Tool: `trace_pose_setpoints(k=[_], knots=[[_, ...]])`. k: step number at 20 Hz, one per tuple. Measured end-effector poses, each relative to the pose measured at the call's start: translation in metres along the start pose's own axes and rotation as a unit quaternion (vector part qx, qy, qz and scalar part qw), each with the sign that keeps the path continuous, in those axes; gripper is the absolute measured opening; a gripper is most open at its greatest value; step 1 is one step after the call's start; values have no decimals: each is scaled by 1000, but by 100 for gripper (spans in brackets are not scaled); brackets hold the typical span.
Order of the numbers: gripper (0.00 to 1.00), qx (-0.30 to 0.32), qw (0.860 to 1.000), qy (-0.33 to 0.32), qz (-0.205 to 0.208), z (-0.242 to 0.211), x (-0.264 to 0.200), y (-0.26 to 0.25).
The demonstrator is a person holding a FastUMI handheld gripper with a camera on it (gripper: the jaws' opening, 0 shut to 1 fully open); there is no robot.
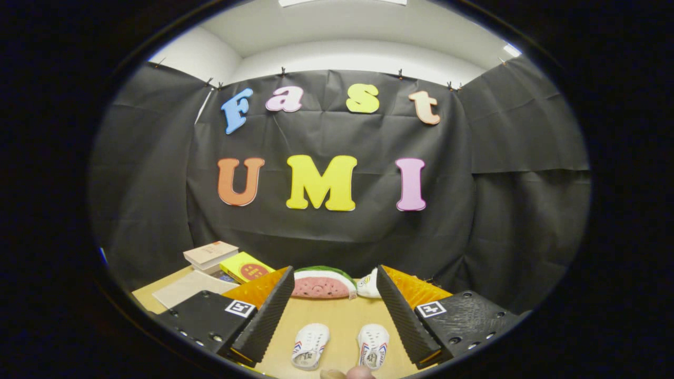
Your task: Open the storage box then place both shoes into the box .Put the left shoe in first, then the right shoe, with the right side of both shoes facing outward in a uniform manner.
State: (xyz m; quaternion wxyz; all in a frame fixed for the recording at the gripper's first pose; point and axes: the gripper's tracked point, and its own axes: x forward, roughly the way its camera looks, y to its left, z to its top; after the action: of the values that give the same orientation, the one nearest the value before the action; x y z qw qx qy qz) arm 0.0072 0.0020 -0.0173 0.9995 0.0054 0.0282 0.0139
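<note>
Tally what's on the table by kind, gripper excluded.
Shoes: 2, one white shoe and another, lying between the open fingers
Books: 2, tan, yellow
Watermelon-slice item: 1
Small white item: 1
Total: 6

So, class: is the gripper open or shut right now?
Open. The gripper has its fingers spread wide apart, gripping nothing; the two white shoes lie on the wooden table between them.

Two white shoes sit on the table between the fingers: one to the left (310,345), one to the right (373,346). Beyond them, one watermelon-slice toy (323,283) and one small white object (368,285) beside it. Off to the left, two books: one tan (210,253), one yellow (246,268). And one pale sheet (190,287) lying flat.
</note>
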Motion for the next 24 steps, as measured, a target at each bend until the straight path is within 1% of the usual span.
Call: trace_pose_setpoints(k=[10,13,19,24], knots=[[95,9,1000,12,-22,-12,2,-27],[95,9,1000,19,-19,-18,8,-30],[95,16,999,26,16,-28,25,-12],[95,24,996,47,70,-49,44,16]])
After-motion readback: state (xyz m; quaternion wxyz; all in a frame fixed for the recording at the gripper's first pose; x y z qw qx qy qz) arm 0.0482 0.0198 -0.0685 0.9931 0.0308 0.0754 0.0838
